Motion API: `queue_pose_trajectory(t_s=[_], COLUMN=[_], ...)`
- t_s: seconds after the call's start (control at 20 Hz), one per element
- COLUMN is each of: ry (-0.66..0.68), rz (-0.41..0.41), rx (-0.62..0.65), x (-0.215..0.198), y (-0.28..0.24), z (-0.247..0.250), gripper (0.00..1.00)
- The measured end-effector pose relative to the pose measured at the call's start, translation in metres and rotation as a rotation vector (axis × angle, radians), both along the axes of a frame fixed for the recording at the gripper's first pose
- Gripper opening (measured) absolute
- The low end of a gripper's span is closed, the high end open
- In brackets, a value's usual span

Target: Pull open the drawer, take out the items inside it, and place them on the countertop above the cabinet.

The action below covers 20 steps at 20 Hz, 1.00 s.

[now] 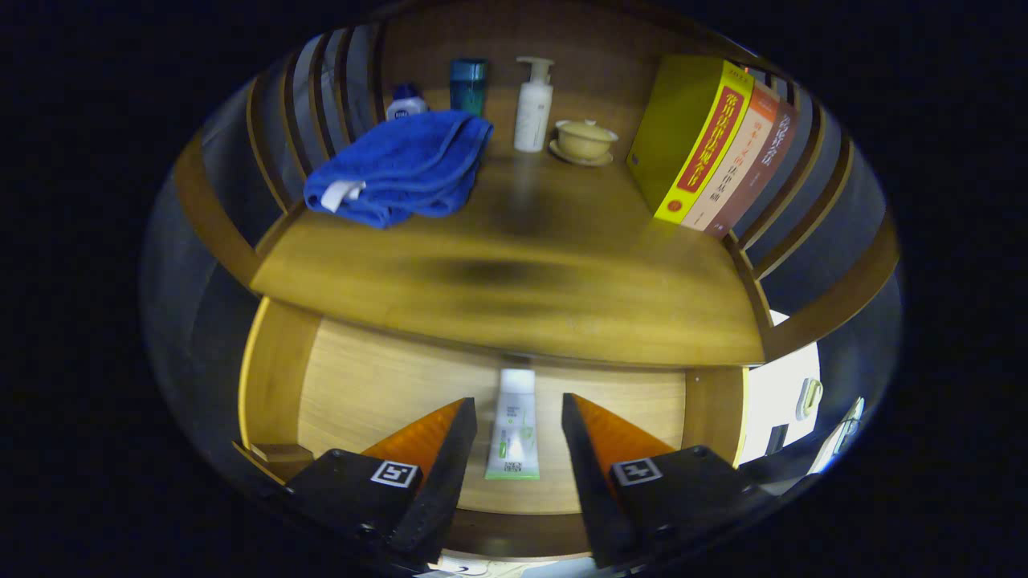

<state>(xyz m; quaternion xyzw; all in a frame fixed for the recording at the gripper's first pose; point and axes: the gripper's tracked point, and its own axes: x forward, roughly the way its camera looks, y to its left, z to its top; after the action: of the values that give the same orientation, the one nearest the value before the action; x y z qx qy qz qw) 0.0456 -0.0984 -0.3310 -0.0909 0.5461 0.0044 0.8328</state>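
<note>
The drawer (361,385) stands pulled open below the wooden countertop (522,273). A white tube with green print (514,425) lies flat on the drawer's floor, its cap end tucked under the countertop's front edge. My gripper (518,413) hovers over the drawer, open, its two black-and-orange fingers (450,449) on either side of the tube without touching it. The tube's crimped end points toward me.
On the countertop a folded blue towel (401,168) lies at the left, with a small bottle (405,103), a teal cup (468,84), a white pump bottle (533,104) and a lidded bowl (585,138) behind. Three books (707,144) lean at the right. Curved wooden rails (827,297) flank both sides.
</note>
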Motion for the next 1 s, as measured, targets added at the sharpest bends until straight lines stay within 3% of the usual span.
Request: queue_pose_trajectory(t_s=[0.1, 0.45, 0.75, 0.9, 1.0], ry=[0.028, 0.067, 0.106, 0.134, 0.116], rz=[0.007, -0.042, -0.038, -0.059, -0.049], rx=[-0.020, -0.019, -0.010, 0.029, 0.019], x=[-0.008, -0.017, -0.019, -0.026, -0.023], y=[-0.002, -0.016, -0.021, -0.013, -0.015], z=[-0.022, -0.077, -0.100, -0.107, -0.108], gripper=[0.80, 0.86, 0.85, 0.75, 0.62])
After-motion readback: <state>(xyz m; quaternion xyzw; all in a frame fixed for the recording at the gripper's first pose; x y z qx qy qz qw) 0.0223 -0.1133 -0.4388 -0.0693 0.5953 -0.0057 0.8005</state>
